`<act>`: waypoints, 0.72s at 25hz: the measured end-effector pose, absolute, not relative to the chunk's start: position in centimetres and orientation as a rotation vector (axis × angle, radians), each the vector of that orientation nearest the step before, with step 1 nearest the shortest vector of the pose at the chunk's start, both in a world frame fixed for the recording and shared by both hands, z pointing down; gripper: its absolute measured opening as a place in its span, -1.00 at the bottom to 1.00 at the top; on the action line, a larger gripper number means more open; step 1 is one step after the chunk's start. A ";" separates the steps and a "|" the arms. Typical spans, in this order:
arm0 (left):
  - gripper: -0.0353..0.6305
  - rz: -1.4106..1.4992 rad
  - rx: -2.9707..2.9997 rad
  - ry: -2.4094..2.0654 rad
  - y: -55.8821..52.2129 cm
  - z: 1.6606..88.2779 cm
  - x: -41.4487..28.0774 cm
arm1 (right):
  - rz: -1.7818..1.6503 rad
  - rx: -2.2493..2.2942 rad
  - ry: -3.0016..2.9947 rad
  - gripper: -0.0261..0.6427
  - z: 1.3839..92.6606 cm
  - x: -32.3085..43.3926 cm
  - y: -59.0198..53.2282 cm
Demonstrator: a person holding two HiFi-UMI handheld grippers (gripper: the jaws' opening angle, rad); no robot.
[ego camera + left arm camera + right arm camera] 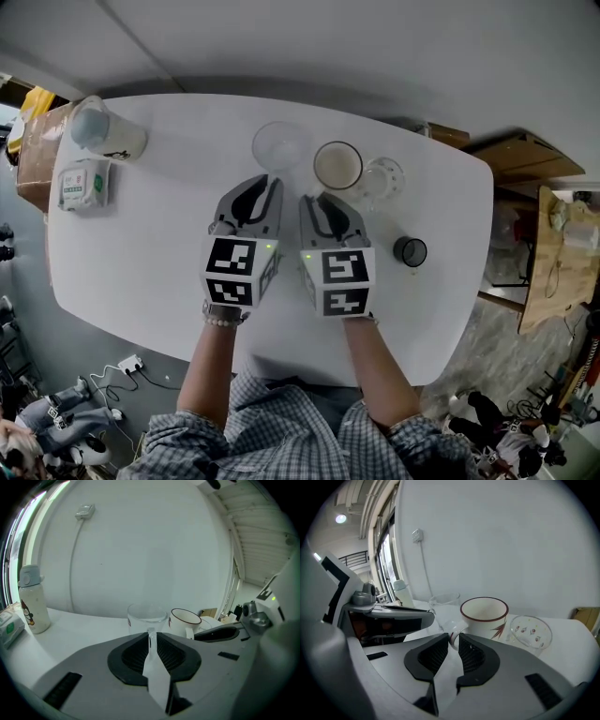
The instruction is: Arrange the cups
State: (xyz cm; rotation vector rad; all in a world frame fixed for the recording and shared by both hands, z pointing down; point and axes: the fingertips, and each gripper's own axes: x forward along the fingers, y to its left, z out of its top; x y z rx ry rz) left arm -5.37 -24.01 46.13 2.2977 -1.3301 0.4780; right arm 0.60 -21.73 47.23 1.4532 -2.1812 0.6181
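Note:
Three cups stand in a row at the back of the white table (141, 244): a clear glass cup (279, 145), a white mug with a dark red rim (337, 166) and a small patterned glass (382, 178). A small dark cup (410, 251) stands apart on the right. My left gripper (270, 181) is shut on the clear cup's handle (151, 635), with the cup's bowl (147, 617) just beyond the jaws. The right gripper (313, 199) is shut on the mug's handle (453, 638); the mug (484, 613) stands upright on the table.
A lidded bottle (103, 131) and a tissue pack (84, 185) sit at the table's far left, beside a cardboard box (37, 155). A wall runs close behind the cups. Wooden furniture (553, 253) stands off the right edge.

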 end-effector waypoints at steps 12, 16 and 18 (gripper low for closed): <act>-0.74 0.472 2.298 -1.350 -24.3 46.0 -5.6 | 0.528 1.490 -2.075 -0.69 47.0 4.2 -19.8; -0.74 0.474 2.300 -1.350 -24.2 46.0 -5.6 | 0.499 1.501 -2.047 -0.68 46.9 4.3 -19.9; -0.74 0.476 2.301 -1.343 -24.2 46.0 -5.6 | 0.482 1.516 -2.045 -0.69 46.8 4.3 -20.1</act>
